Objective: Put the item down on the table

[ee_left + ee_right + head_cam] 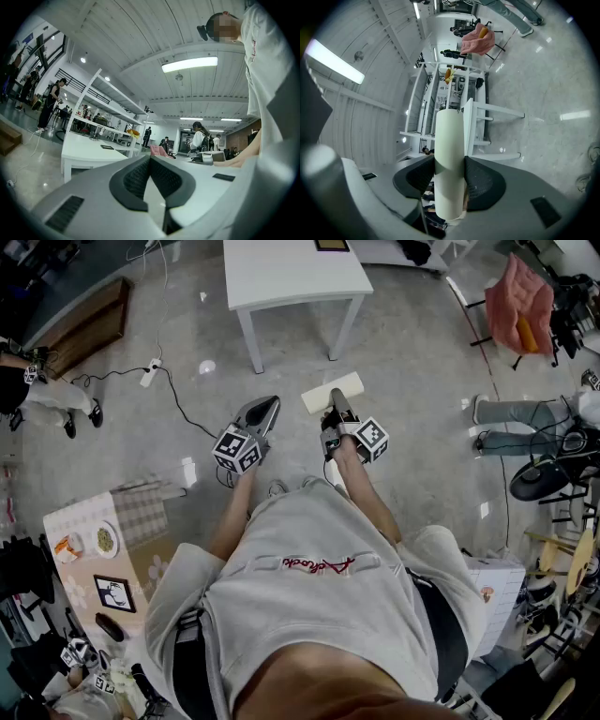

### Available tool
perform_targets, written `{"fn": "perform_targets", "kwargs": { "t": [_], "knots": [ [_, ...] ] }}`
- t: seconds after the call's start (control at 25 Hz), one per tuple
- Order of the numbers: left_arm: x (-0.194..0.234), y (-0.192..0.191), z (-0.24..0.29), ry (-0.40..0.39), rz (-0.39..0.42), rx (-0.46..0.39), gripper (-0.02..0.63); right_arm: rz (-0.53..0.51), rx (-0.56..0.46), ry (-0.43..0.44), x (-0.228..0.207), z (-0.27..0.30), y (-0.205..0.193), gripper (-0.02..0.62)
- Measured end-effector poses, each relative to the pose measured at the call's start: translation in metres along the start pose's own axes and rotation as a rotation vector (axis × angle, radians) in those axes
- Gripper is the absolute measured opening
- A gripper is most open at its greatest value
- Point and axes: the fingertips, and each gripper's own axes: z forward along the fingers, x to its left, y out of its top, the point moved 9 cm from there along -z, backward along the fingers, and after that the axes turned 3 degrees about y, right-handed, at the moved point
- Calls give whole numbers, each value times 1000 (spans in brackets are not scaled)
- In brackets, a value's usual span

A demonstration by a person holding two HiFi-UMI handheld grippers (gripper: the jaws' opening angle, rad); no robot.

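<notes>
Head view: I'm standing on the floor w/ both grippers out in front. The right gripper is clamped on the item, a pale cream roll that sticks out left and right past the jaws, in the air above the floor. The white table is farther ahead and well apart from it. The left gripper is beside the right one, carrying nothing.

Left gripper view: jaws pressed together at the tips, nothing btwn them. The table top shows at far left.

Right gripper view: both pads squeeze the item around its middle, and the grip looks firm. The table is beyond it, turned sideways in this view.

My read: this is the carry step, w/ the item not yet over the table. Next I'd need to move fwd, bring the roll level above bare table top, lower until it touches, then let the jaws go. It's round, so it may roll once released.
</notes>
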Motion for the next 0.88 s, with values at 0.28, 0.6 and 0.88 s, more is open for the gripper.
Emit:
{"fn": "perform_targets", "kwargs": {
  "t": [0.28,0.6,0.88],
  "knots": [
    [-8,0,6,3,-2,-2,12,-10,14,4,0,0,10,215],
    [-18,-7,19,13,-6,11,14,-12,28,1,-7,-2,25,216],
    [-32,-9,43,28,-4,14,14,-15,56,-7,-14,-9,49,216]
  ]
}}
